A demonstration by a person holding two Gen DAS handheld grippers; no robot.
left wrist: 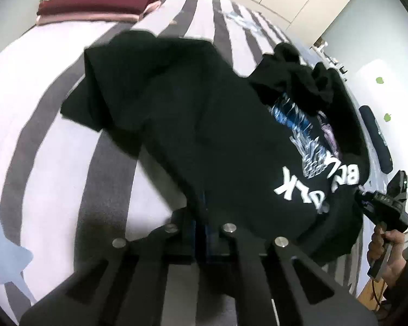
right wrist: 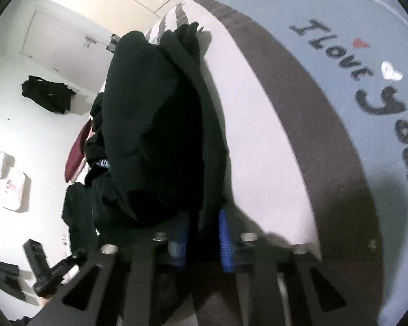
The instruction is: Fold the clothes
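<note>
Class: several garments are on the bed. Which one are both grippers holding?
The black T-shirt with white lettering and a blue graphic; the left gripper and right gripper clamp it. The folded maroon garment lies untouched.

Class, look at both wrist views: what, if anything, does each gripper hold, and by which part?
Both hold the black T-shirt: the left gripper and the right gripper each pinch an edge of the cloth. Which edge cannot be told.
</note>
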